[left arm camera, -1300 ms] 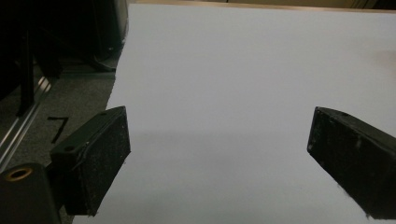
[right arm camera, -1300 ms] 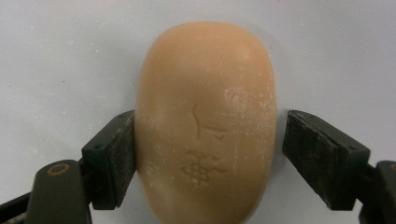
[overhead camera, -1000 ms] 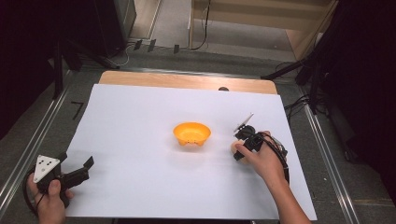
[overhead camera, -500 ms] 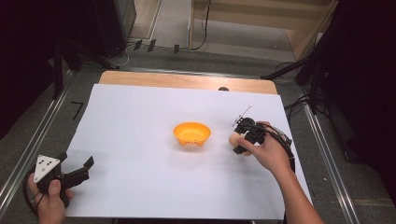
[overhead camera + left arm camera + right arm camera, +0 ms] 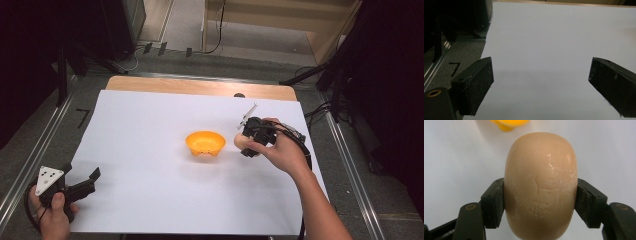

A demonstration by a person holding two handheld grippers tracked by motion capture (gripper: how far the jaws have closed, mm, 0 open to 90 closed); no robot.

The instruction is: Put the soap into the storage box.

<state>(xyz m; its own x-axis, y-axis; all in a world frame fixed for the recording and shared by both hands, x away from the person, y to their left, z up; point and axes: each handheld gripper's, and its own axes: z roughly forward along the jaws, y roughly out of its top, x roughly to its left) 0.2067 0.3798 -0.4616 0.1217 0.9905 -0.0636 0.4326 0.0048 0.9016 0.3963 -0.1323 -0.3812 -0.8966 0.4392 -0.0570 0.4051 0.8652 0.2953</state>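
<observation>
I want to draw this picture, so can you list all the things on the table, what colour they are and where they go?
bowl: one, orange, middle of the sheet, nothing in it that I can see.
soap: one, tan, oval, held in the right gripper just right of the bowl.
sheet: one, white, covering most of the table.
table: one, wooden, far edge showing beyond the sheet.
left gripper: one, black with a grey plate, near left corner, open, holding nothing.
right gripper: one, black, shut on the soap.

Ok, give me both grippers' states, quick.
Left gripper: open, holding nothing, over the white sheet.
Right gripper: shut on the tan egg-shaped object, beside the orange bowl.
</observation>
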